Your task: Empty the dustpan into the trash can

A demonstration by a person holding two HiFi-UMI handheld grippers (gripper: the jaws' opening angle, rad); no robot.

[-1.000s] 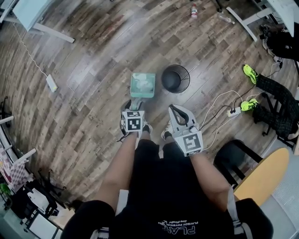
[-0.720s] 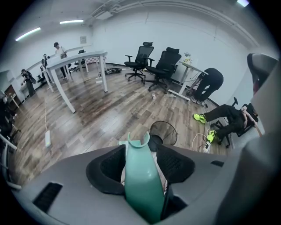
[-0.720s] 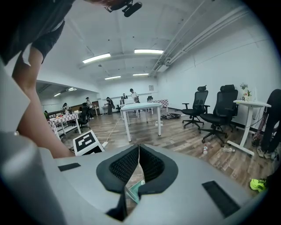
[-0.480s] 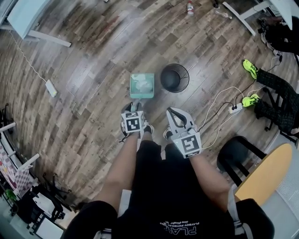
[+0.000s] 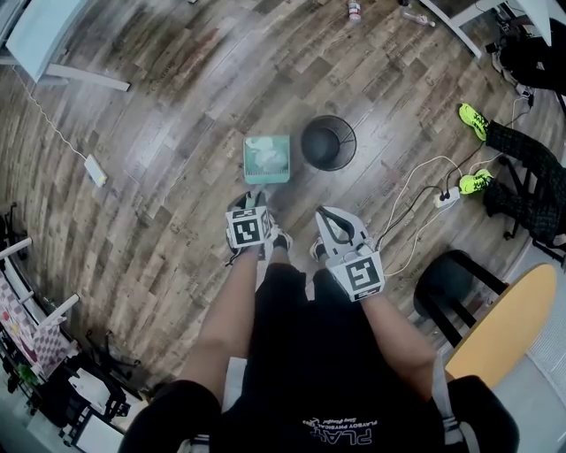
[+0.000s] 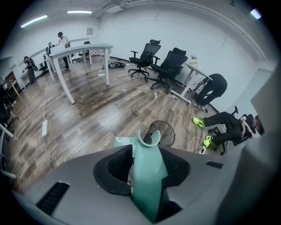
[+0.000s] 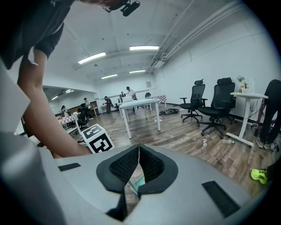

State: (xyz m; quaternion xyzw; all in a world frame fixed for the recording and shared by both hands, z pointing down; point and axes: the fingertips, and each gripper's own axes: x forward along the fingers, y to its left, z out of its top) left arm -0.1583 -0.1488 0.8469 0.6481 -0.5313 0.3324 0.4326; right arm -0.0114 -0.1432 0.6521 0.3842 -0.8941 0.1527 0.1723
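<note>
A teal dustpan (image 5: 267, 159) lies on the wood floor, just left of a black mesh trash can (image 5: 328, 142). Its handle (image 6: 149, 176) runs back toward me between the jaws of my left gripper (image 5: 255, 202). Those jaws have just been closing, and the pads now press on the handle. In the left gripper view the pan (image 6: 123, 141) and the can (image 6: 160, 132) show beyond the left gripper (image 6: 147, 167). My right gripper (image 5: 327, 212) hovers to the right above my feet. The right gripper (image 7: 139, 151) is shut with nothing between its pads.
A power strip with white cables (image 5: 446, 199) lies right of the can. Beyond it a seated person's legs in green shoes (image 5: 473, 131). A black chair (image 5: 451, 287) and a round wooden table (image 5: 500, 332) stand at my right. A bottle (image 5: 354, 11) and desk legs are farther off.
The dustpan and can sit slightly higher in the head view as the view drifted. Both grippers keep almost the same places, the left one over the handle.
</note>
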